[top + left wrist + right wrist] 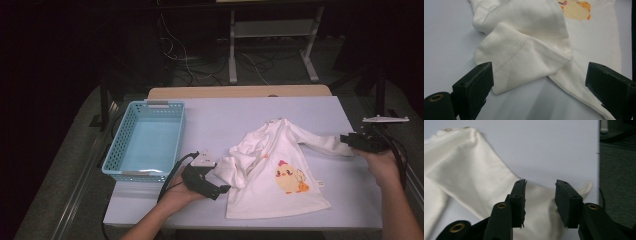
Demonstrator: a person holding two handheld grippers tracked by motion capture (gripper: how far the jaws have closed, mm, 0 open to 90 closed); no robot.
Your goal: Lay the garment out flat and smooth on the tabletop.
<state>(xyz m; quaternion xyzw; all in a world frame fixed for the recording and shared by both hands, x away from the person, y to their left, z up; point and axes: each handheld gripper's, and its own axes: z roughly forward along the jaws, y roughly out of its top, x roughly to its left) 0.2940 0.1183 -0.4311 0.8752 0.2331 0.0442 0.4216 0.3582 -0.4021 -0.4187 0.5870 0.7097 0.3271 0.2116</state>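
A small white long-sleeved shirt (280,170) with a yellow chick print lies flat on the pale table (220,117). Its left sleeve (524,55) is folded inward over the body, cuff toward me. My left gripper (223,190) rests at that cuff, and its jaws (539,82) stand wide open on either side of the folded cloth without touching it. The right sleeve (474,177) stretches out toward the table's right edge. My right gripper (346,140) hovers at that sleeve's end. Its jaws (540,192) are apart, with the cuff lying beneath the gap, not pinched.
A light blue plastic basket (120,135) stands at the table's left side and looks empty. The table's right edge (598,170) runs just beyond the right sleeve's tip. Behind the table are a metal stand's legs (232,65) and cables on a dark floor.
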